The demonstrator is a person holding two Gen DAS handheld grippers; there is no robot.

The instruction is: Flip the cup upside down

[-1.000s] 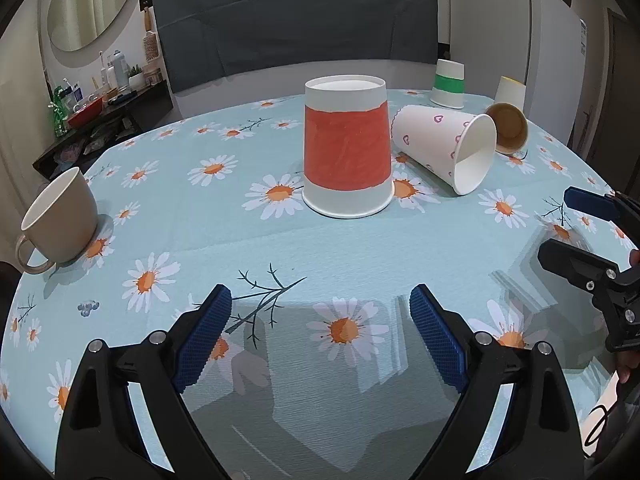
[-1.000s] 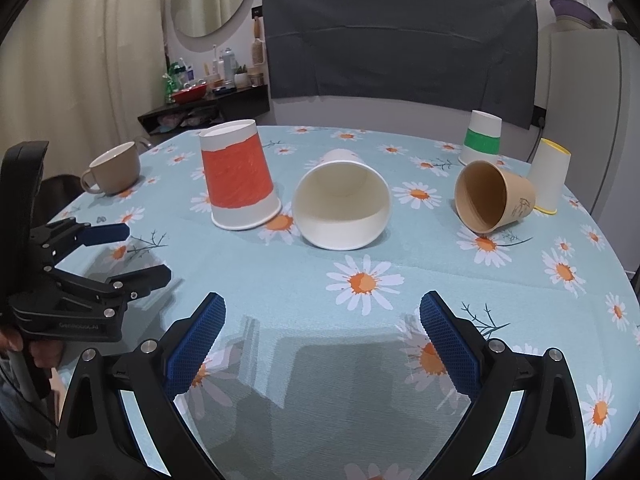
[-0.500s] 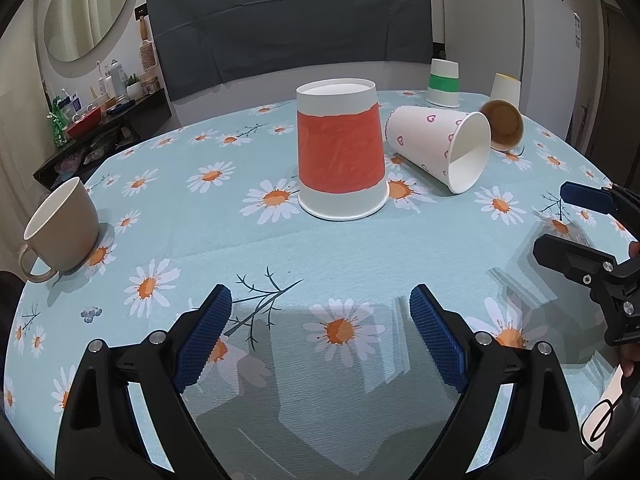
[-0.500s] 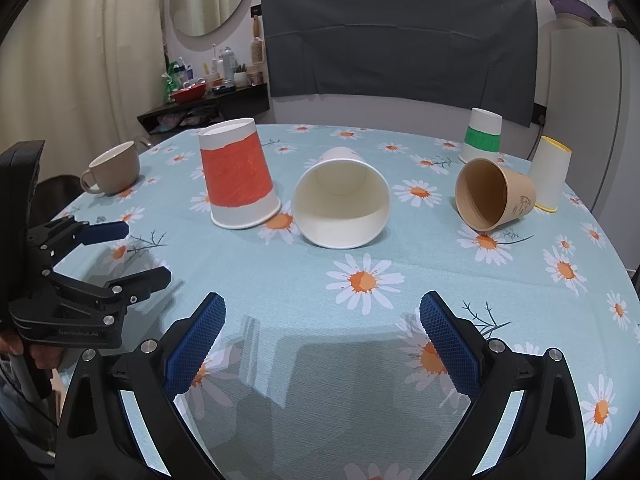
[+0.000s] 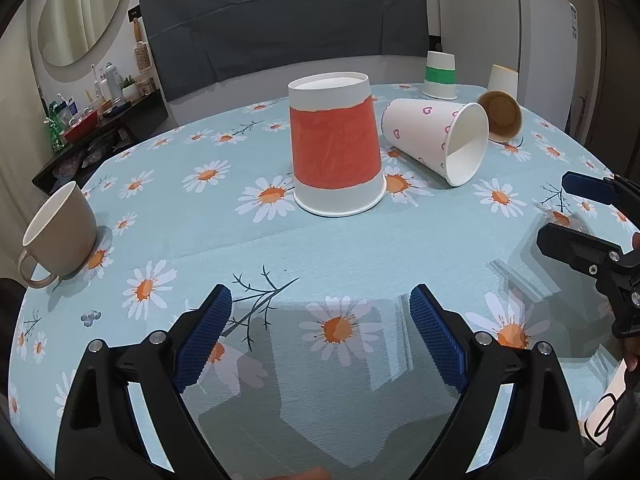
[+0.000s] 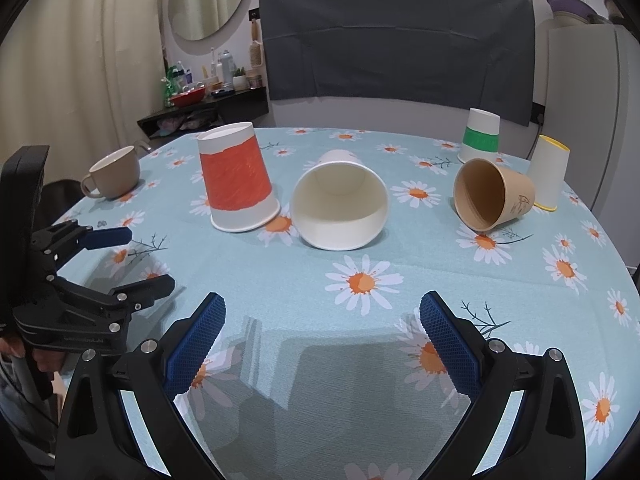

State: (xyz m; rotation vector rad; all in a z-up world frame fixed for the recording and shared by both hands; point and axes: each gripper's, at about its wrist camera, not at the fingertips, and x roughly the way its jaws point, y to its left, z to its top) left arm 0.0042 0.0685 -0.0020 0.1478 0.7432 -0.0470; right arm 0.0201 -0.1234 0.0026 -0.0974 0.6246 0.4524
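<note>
An orange-banded paper cup [image 5: 335, 148] stands upside down on the daisy tablecloth; it also shows in the right wrist view [image 6: 238, 184]. A white heart-print cup [image 5: 438, 140] lies on its side next to it, mouth toward me [image 6: 339, 200]. A brown cup [image 6: 492, 196] lies on its side further right. My left gripper [image 5: 320, 336] is open and empty, well short of the orange cup. My right gripper [image 6: 322, 344] is open and empty, in front of the white cup.
A beige mug [image 5: 60, 232] stands upright at the left table edge. A green-banded cup [image 6: 479, 136] and a yellow-rimmed cup [image 6: 548, 174] stand upside down at the far right. A shelf with bottles [image 6: 200, 92] is beyond the table.
The left gripper has drifted slightly, so the cups sit a little left and lower in its view. The right gripper has barely moved. No cup has moved.
</note>
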